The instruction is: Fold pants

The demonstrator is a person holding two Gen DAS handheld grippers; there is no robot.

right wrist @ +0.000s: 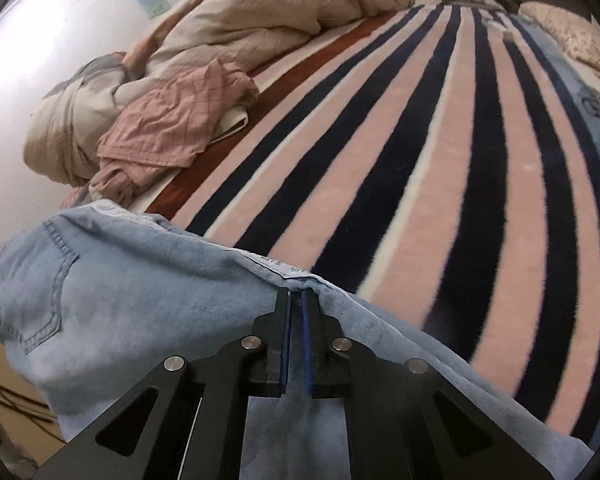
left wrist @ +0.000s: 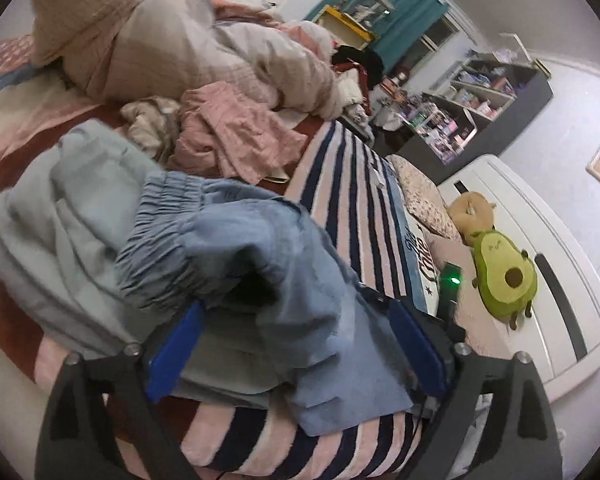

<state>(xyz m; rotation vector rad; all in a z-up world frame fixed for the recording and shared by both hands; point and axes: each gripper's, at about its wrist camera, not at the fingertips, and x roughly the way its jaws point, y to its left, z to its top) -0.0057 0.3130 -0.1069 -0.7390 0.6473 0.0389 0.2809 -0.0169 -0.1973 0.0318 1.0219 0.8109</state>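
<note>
The light blue denim pants [left wrist: 236, 264] lie bunched on the striped blanket, elastic waistband up. My left gripper [left wrist: 296, 312] is open, its blue fingers [left wrist: 176, 356] wide apart on either side of the bunched fabric. In the right wrist view the pants [right wrist: 112, 288] drape across the front, a back pocket showing at the left. My right gripper [right wrist: 297, 300] is shut on a seam edge of the pants and holds it just above the blanket.
A pink-and-navy striped blanket [right wrist: 440, 140] covers the bed. A pink checked garment [left wrist: 236, 132] and a beige duvet [left wrist: 172, 40] are heaped further back. An avocado plush [left wrist: 504, 272] lies on the white headboard, with shelves [left wrist: 476, 96] beyond.
</note>
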